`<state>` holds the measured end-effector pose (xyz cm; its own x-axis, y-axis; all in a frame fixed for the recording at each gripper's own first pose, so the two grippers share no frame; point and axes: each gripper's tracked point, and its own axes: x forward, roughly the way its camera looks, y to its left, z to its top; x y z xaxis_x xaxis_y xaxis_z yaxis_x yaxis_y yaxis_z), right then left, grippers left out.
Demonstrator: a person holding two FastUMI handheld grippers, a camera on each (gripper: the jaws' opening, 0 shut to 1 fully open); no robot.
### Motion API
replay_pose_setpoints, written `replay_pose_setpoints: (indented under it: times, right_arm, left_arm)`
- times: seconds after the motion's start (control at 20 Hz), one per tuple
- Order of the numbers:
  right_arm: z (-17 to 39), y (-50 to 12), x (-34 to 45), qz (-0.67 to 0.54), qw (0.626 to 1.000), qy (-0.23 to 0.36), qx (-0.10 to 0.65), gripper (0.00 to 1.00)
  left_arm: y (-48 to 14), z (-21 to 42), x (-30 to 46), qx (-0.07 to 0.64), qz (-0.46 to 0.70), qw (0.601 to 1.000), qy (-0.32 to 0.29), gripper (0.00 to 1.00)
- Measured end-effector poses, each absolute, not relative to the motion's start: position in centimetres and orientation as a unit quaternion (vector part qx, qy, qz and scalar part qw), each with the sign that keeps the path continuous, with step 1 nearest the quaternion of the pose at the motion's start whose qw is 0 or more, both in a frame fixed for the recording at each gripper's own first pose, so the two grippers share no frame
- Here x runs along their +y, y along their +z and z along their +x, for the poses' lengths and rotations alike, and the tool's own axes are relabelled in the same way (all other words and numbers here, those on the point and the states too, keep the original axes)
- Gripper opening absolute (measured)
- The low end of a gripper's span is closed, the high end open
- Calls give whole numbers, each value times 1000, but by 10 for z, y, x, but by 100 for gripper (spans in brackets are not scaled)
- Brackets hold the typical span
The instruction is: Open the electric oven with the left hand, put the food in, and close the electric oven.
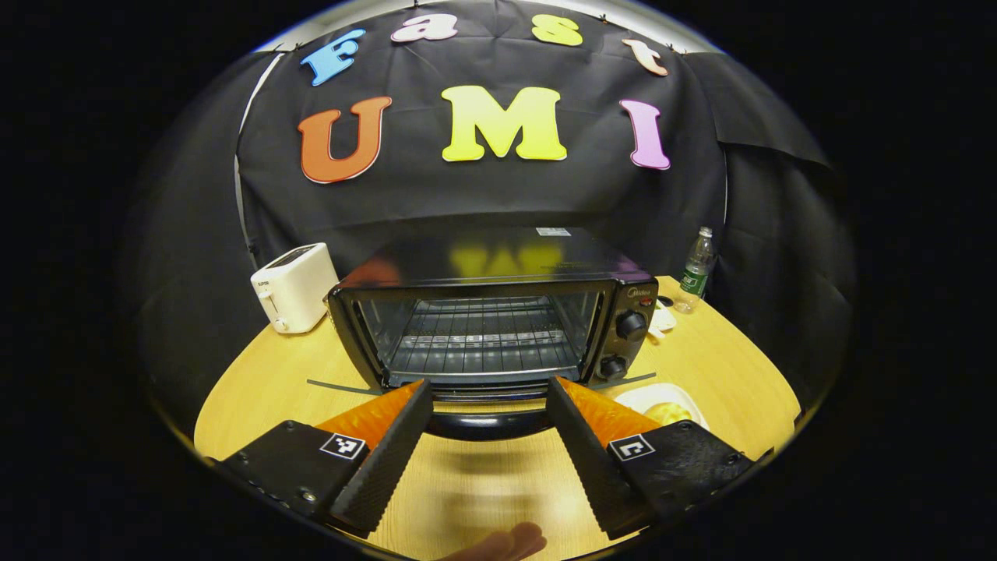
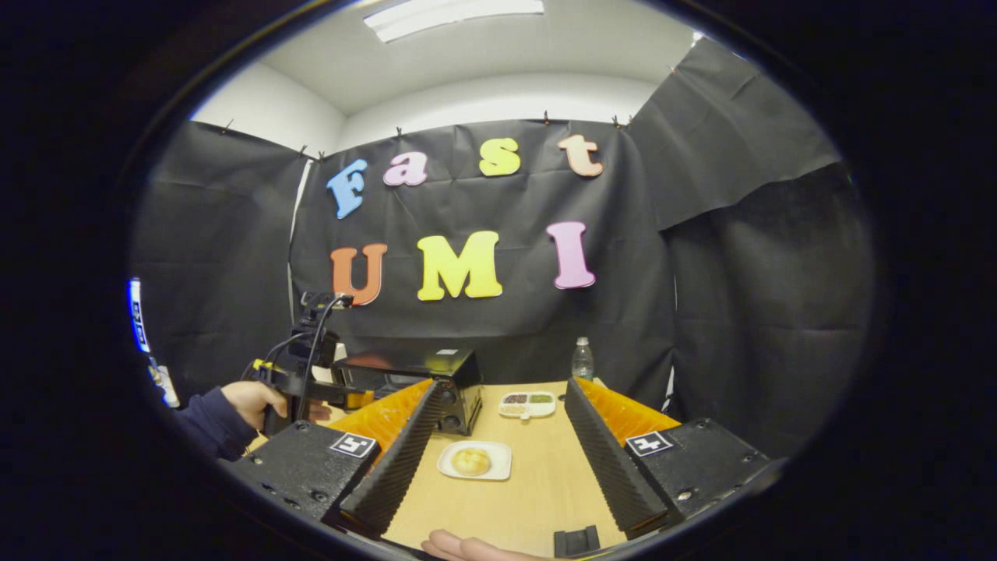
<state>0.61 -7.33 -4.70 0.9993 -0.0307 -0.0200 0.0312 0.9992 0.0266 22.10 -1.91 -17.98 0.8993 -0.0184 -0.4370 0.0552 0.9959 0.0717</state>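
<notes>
I see a white toaster point(image 1: 293, 287) at the table's point(image 1: 724, 366) back left | a plastic water bottle point(image 1: 698, 269) upright at the back right by the black cloth | a small divided dish point(image 2: 527, 403) of bits near the bottle | a ceiling light point(image 2: 452, 13) overhead

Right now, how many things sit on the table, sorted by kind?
Appliances: 2, the electric oven and the white toaster.
Bottles: 1, the plastic water bottle.
Dishes: 2, the white plate holding a bun, and the divided tray.
Food pieces: 1, the bun.
Total: 6.
</notes>
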Motion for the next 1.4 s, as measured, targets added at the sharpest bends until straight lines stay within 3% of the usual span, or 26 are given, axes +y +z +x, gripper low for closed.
replay_pose_setpoints:
  times: [0.05, 0.1, 0.25, 0.3, 0.35, 0.55, 0.6, 0.65, 0.85, 0.9, 0.95, 1.0, 1.4]
  right_arm:
    - [7, -49, -74, 14, 1000, -17, 12, 99]
    - [8, -51, -74, 14, 1000, -18, 14, 99]
    - [11, -56, -75, 18, 999, -21, 22, 99]
    - [12, -56, -75, 18, 999, -22, 22, 99]
    - [13, -56, -77, 18, 999, -25, 22, 99]
    - [17, -67, -81, 16, 999, -36, 36, 99]
    - [17, -68, -82, 17, 998, -38, 38, 99]
    - [19, -70, -82, 17, 998, -40, 41, 99]
    - [26, -79, -80, 21, 998, -41, 53, 99]
    - [28, -82, -80, 20, 997, -42, 55, 99]
    - [31, -85, -79, 19, 997, -42, 57, 99]
    - [34, -88, -78, 18, 997, -43, 61, 99]
    - [82, -123, -61, 12, 995, -35, 89, 99]
  left_arm:
    - [-184, 215, -19, 219, 40, 975, -17, 87]
    - [-188, 211, -19, 215, 40, 976, -17, 98]
    - [-206, 195, -18, 209, 35, 977, -15, 97]
    - [-213, 190, -19, 210, 34, 977, -15, 87]
    - [-221, 186, -18, 211, 35, 977, -15, 97]
    - [-244, 173, -18, 211, 37, 977, -15, 97]
    - [-252, 170, -19, 217, 40, 975, -16, 85]
    - [-261, 168, -17, 227, 38, 973, -15, 97]
    - [-297, 161, -14, 265, 19, 964, -10, 95]
    - [-293, 161, -14, 258, 16, 966, -13, 95]
    - [-291, 163, -14, 249, 17, 968, -16, 84]
    - [-284, 163, -16, 240, 18, 970, -19, 93]
    - [-174, 139, -3, 137, -1, 991, -6, 93]
